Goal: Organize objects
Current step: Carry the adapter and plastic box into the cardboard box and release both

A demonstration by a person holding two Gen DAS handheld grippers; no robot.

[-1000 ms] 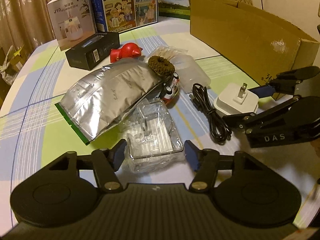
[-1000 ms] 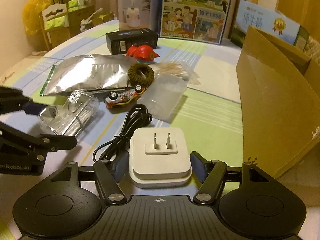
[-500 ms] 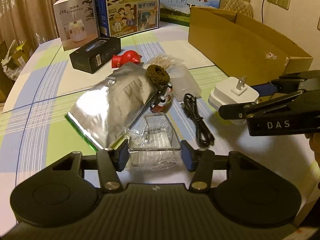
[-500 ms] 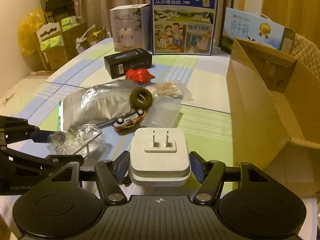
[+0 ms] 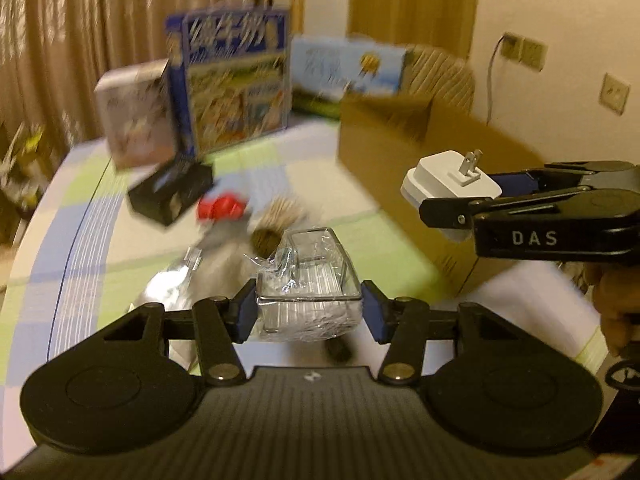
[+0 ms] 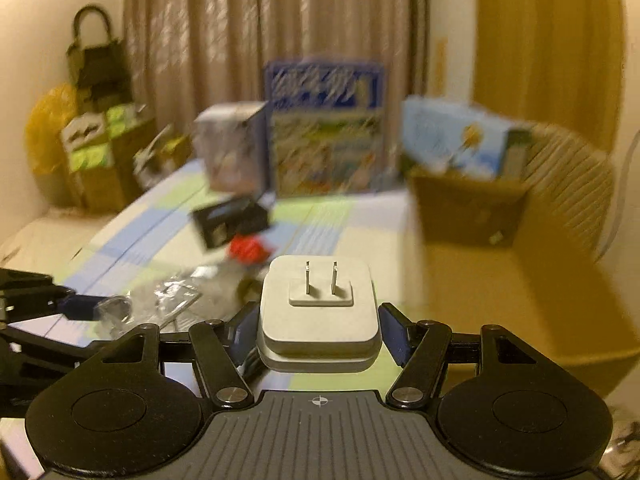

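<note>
Both grippers are loaded and raised above the worktop. The left gripper is closed down on a clear plastic box wrapped in crinkly film, its 2 blue pads pressing the box's near end from either side. The right gripper is clamped on a white plug adapter, pads on its 2 flat sides, the 2 metal prongs pointing up. In the left wrist view the adapter hangs in front of the open cardboard box at the right, which I take to be where things are headed. The adapter looks rigid and fairly dense, with smooth sides that could slide under a weak squeeze, so a hold low on the body, clear of the prongs, seems sound. The clear box looks light and thin-walled; its film is slick and its walls may flex or crack if pinched hard, so gentle pressure near a stiff end edge suits it. A red toy and a black carton lie blurred farther back on the worktop.
</note>
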